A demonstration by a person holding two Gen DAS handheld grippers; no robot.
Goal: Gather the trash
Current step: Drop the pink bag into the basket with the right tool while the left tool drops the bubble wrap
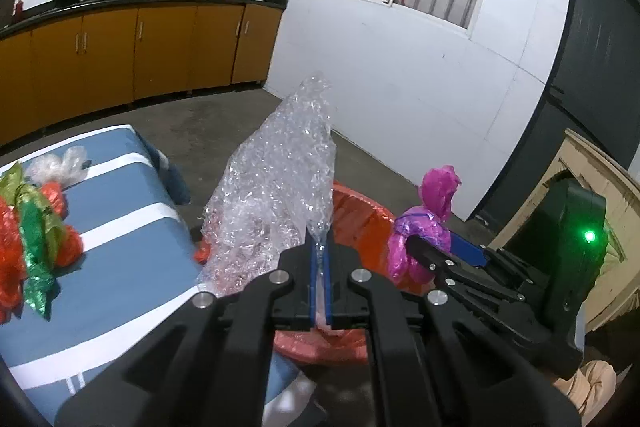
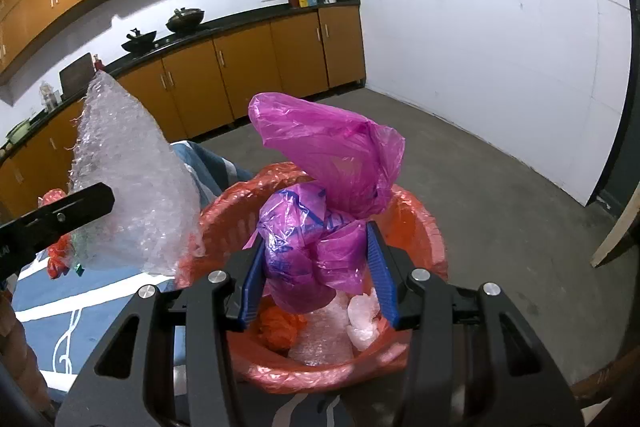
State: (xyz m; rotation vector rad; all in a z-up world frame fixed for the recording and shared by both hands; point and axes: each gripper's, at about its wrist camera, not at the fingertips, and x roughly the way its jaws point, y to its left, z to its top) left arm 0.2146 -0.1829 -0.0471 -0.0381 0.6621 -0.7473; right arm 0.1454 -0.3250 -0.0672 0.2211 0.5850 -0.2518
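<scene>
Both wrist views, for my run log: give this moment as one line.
left gripper: shut on bubble wrap | right gripper: shut on pink plastic bag | over red-lined bin | nothing dropped yet

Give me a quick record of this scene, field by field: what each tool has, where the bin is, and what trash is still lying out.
left tool: shut on a sheet of bubble wrap, held up beside the bin
right tool: shut on a pink plastic bag, held over the bin
bin: orange basket with an orange liner, next to the bed
in the bin: bubble wrap, white scraps, an orange bag
bed: blue cover with white stripes
trash left on bed: orange, green and clear plastic bags
</scene>
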